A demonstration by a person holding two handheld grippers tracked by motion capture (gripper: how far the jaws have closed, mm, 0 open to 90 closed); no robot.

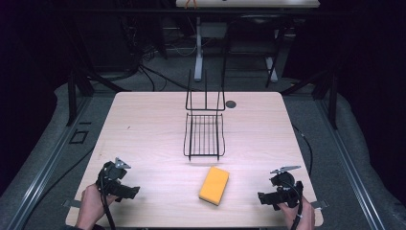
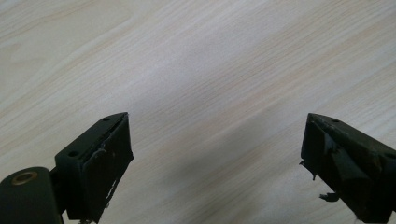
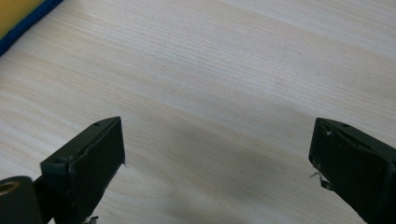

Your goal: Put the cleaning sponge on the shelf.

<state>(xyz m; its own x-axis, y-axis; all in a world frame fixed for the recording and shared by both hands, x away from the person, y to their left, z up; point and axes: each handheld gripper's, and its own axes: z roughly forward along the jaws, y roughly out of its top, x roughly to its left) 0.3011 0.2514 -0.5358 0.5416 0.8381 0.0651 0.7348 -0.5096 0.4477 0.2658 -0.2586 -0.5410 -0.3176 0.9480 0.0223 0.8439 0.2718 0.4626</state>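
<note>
A yellow sponge (image 1: 214, 185) lies flat on the pale wooden table (image 1: 143, 124), near the front and slightly right of centre. Its yellow face and blue underside edge show as a corner (image 3: 18, 16) at the top left of the right gripper view. Behind it stands a black wire rack (image 1: 205, 128) with an upright back. My left gripper (image 1: 132, 192) rests at the front left, held by a hand, open, with bare wood between its jaws (image 2: 215, 154). My right gripper (image 1: 262, 197) sits at the front right, open over bare table (image 3: 217, 163), pointing left toward the sponge.
A small dark round cap (image 1: 231, 104) is set in the table behind the rack. Beyond the far edge stand table legs (image 1: 198, 57) and cables on a dark floor. Metal rails (image 1: 43, 167) run along both sides of the table.
</note>
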